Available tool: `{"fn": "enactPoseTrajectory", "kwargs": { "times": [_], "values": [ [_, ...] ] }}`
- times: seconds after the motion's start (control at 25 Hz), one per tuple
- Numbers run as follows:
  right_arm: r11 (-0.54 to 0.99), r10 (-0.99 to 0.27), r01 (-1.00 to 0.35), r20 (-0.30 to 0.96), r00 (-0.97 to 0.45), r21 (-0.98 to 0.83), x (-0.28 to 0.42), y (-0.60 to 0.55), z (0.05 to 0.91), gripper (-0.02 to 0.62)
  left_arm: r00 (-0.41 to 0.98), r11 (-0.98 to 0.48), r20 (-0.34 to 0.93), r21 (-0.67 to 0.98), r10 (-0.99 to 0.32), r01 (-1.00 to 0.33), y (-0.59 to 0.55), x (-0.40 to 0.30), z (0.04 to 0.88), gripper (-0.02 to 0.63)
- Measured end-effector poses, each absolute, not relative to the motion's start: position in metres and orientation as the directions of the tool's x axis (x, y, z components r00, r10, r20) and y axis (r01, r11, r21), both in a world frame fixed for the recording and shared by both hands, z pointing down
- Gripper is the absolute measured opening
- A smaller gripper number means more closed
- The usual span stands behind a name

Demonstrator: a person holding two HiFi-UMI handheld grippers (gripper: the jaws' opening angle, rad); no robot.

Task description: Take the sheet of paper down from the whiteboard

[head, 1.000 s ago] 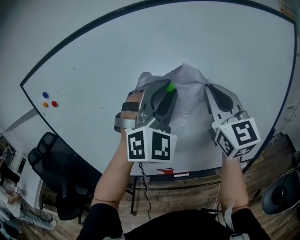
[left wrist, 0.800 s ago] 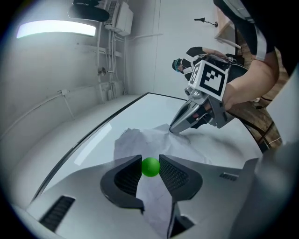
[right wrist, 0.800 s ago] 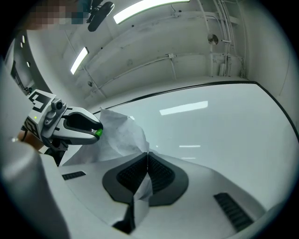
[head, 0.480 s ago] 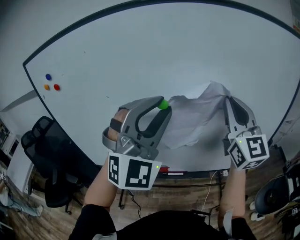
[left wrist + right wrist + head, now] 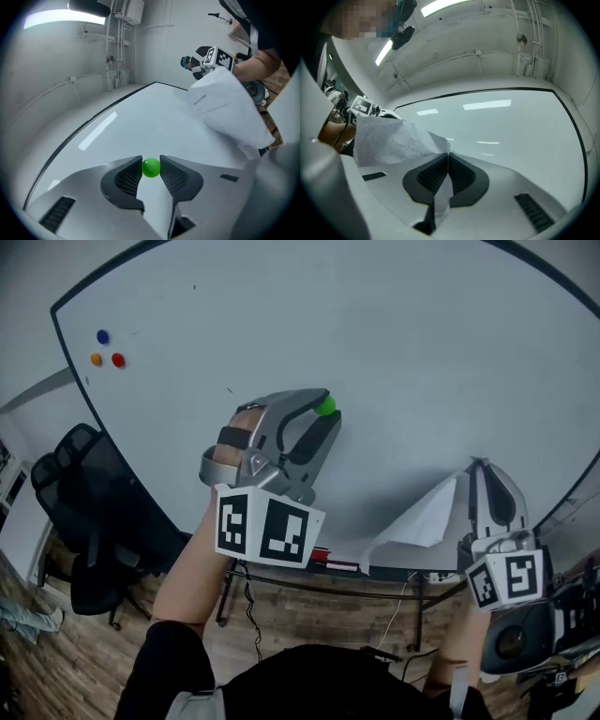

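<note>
The whiteboard [image 5: 375,343] fills the head view. A creased white sheet of paper [image 5: 424,519] hangs off the board at the lower right, with my right gripper [image 5: 477,467] shut on its upper corner. In the right gripper view the paper [image 5: 391,140] runs out to the left of the shut right gripper [image 5: 448,154]. My left gripper [image 5: 323,411] is at mid-frame, well left of the sheet, shut on a small green ball magnet [image 5: 151,168]. From the left gripper view the sheet [image 5: 227,110] shows to the right.
Blue [image 5: 102,337], orange [image 5: 96,359] and red [image 5: 118,360] magnets stick to the board's upper left. A red marker [image 5: 321,558] lies on the board's tray. A black office chair [image 5: 80,521] stands at the left, on the wooden floor.
The sheet has come away from the middle of the board and moved down and right with the right gripper. The left gripper has drawn apart from it to the left, still holding the green magnet.
</note>
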State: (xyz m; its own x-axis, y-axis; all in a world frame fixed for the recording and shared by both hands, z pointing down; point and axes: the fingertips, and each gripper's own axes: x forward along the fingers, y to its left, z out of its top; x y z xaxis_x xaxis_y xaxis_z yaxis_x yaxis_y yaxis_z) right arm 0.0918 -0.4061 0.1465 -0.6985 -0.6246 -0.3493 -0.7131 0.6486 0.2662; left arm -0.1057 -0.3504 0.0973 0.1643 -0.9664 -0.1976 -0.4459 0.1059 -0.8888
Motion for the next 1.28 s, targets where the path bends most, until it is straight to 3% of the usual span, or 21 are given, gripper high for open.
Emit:
{"fn": "enactPoseTrajectory", "kwargs": {
  "times": [0.88,1.08,1.28],
  "values": [
    [0.755,-0.538,-0.578,-0.211,-0.816,0.309,0.043,-0.366,0.212,0.018,0.137,0.115,-0.184,-0.908,-0.973,-0.403,-0.397,-0.11,0.075,0.13],
    [0.782,-0.502,-0.537,-0.191,-0.844,0.316,0.019,-0.369,0.215,0.018,0.191,0.181,-0.282,-0.888,-0.94,-0.422,-0.384,-0.117,0.062,0.175],
    [0.817,-0.49,-0.504,-0.125,-0.863,0.279,0.008,-0.368,0.242,0.018,0.262,0.155,-0.332,-0.837,-0.906,-0.525,-0.343,-0.114,0.079,0.153]
  ]
}}
